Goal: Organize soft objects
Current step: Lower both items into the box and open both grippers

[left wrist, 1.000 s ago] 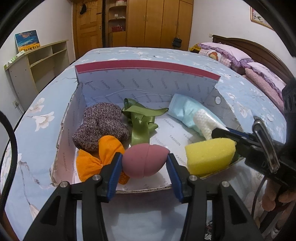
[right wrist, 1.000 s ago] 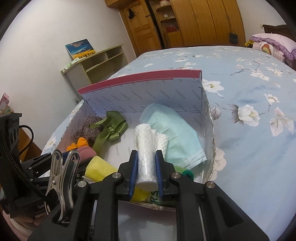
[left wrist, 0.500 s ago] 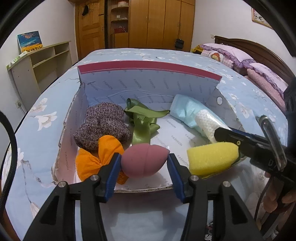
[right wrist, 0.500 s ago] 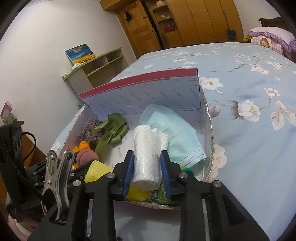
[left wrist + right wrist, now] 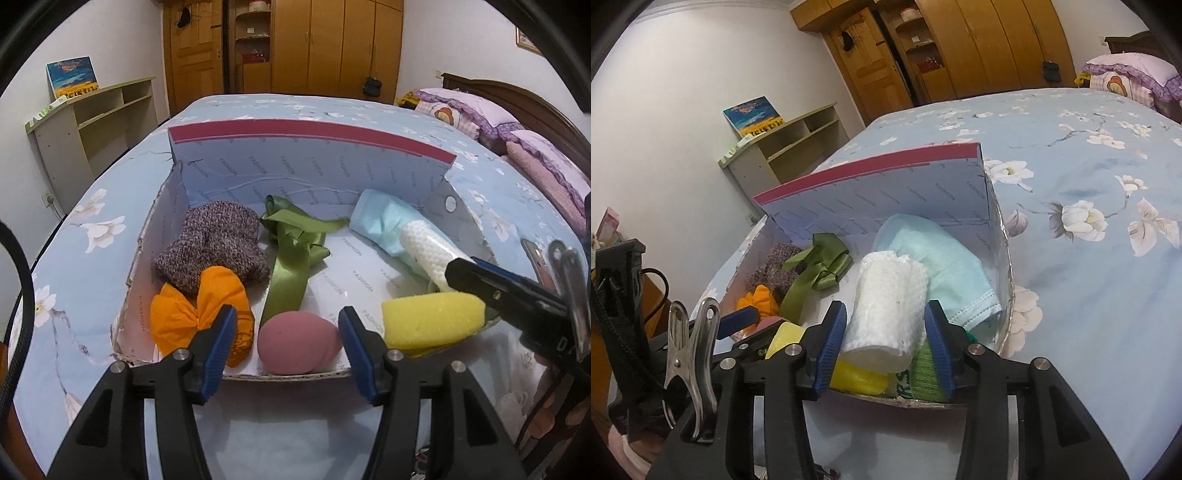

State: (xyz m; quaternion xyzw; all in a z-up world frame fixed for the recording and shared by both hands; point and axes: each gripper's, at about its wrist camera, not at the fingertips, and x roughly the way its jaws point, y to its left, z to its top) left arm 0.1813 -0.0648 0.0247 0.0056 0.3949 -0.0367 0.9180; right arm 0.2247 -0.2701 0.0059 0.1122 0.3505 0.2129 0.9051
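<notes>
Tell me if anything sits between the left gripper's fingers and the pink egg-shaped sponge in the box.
Nothing visible does. The pink egg-shaped sponge lies directly between the opening left gripper's blue fingers, which stand clear of it; the orange fabric bow sits outside them.

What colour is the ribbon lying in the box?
Olive green, satin-shiny; the ribbon shows best in the left wrist view.

Green thing (image 5: pixel 925 373) half hidden behind right pad, lettering cut short (unreadable); yellow sponge (image 5: pixel 858 376) mostly under white roll (image 5: pixel 886 314)
</notes>
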